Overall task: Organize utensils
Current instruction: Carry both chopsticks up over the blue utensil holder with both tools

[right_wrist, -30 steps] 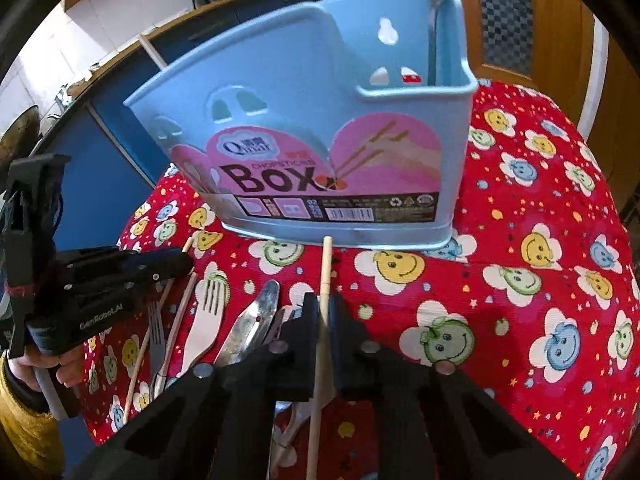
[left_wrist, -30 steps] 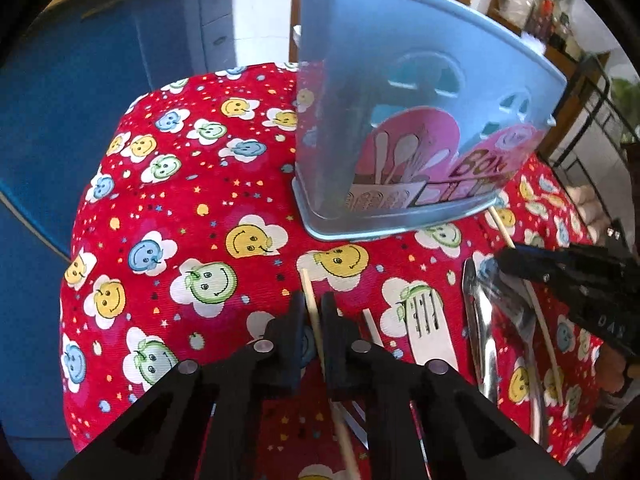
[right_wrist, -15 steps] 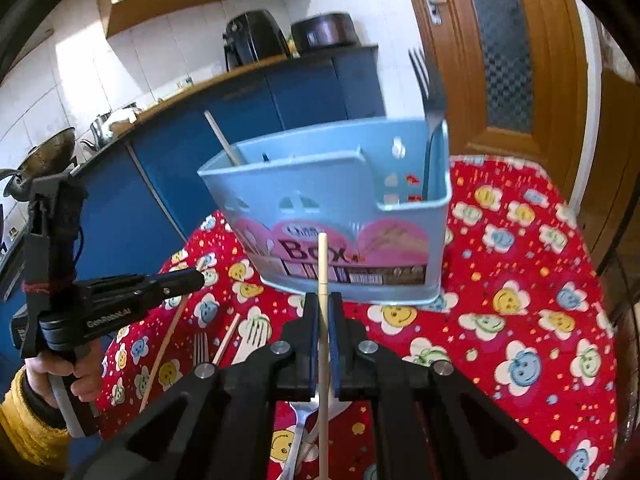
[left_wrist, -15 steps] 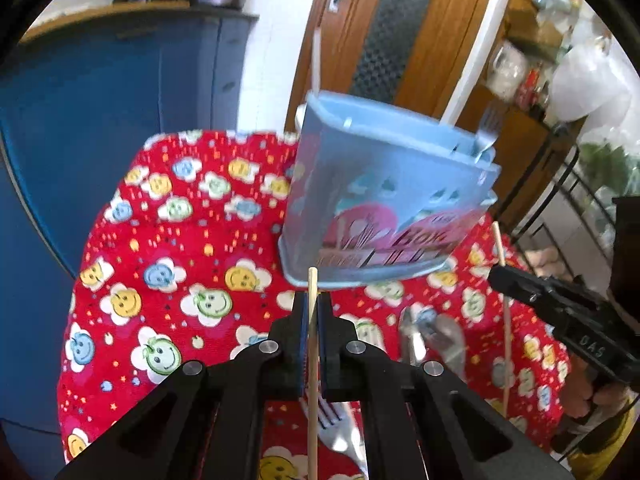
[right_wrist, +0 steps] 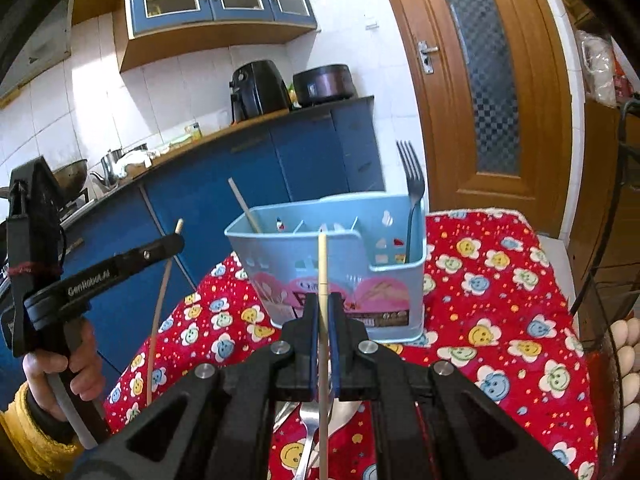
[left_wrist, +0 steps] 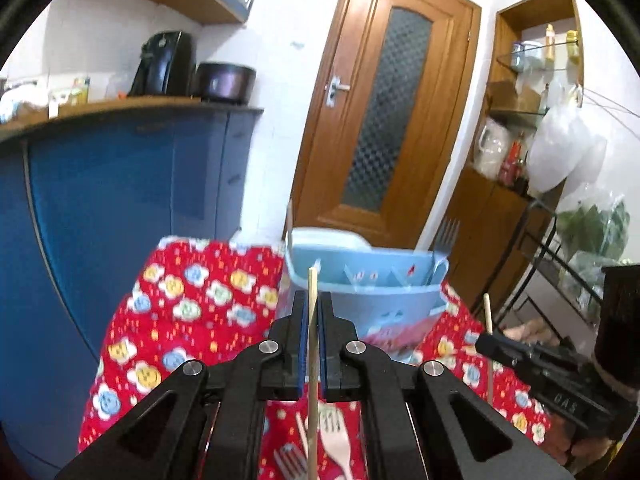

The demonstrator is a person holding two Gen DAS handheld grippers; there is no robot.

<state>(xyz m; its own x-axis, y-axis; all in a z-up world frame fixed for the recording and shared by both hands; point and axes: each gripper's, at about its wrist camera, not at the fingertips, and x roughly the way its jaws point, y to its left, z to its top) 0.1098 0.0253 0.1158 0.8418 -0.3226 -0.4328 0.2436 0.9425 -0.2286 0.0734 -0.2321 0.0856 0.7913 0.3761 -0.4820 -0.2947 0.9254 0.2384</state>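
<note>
My left gripper (left_wrist: pixel 312 300) is shut on a wooden chopstick (left_wrist: pixel 312 344) that stands upright between its pads, raised above the table. My right gripper (right_wrist: pixel 324 304) is shut on a second chopstick (right_wrist: pixel 322 276) the same way. Ahead of both stands the light blue utensil box (right_wrist: pixel 352 248) with dividers; a metal fork (right_wrist: pixel 412 184) stands in its right compartment and another chopstick (right_wrist: pixel 244 206) leans in its left one. In the left wrist view the box (left_wrist: pixel 380 292) sits beyond my fingers. Each gripper shows in the other's view: the right (left_wrist: pixel 486 344), the left (right_wrist: pixel 176 242).
A red smiley-face cloth (right_wrist: pixel 500 300) covers the table. A pale plastic fork (left_wrist: pixel 334 436), a metal fork (left_wrist: pixel 292 462) and a spoon lie on it below my grippers. Blue cabinets (left_wrist: pixel 120 200) stand to the left, a wooden door (left_wrist: pixel 384 112) behind, eggs (right_wrist: pixel 626 344) at the right.
Both grippers have risen from the cloth with their chopsticks and tilted up, so the box now looks smaller and lower and its open top shows.
</note>
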